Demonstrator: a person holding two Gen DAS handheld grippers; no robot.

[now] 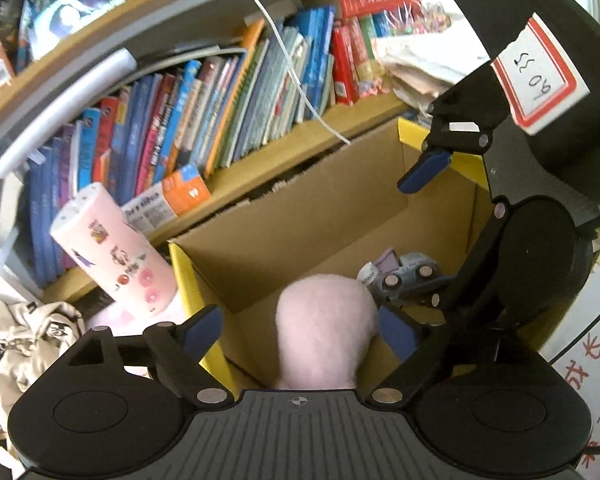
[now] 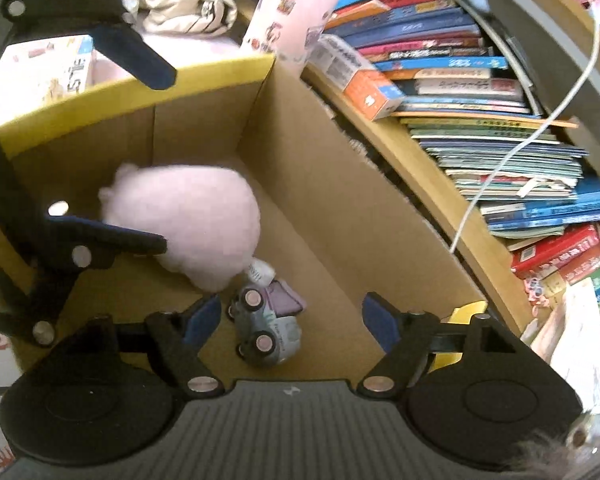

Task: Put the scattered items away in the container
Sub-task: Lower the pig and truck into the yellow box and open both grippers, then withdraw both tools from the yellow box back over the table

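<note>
Left wrist view: nearest the lens, the left gripper (image 1: 300,330) hangs over a cardboard box (image 1: 300,216) with yellow-edged flaps, its blue-padded fingers (image 1: 202,330) standing apart on either side of a pink plush toy (image 1: 324,332); no pad appears to press the fur, so the toy looks released inside the box rather than held. Seen from the right wrist, the right gripper (image 2: 292,320) also has its fingers spread with nothing between them, poised above a small grey-blue toy car (image 2: 266,332) that lies on the box floor just beside the plush. The plush looks light, soft and squashy, likely to give under the pads, so a hold across its rounded body would suit it best should it need shifting. The car looks hard and small, apt to roll on its wheels, and is better pinched across its sides. A little farther off, a pink printed cylinder (image 1: 112,252) leans outside the box's left corner against a wooden bookshelf (image 1: 260,168), with an orange and white carton (image 1: 168,200) lying nearby. Beyond, crowded rows of books fill the shelf and a white cable (image 1: 288,64) trails across them.
</note>
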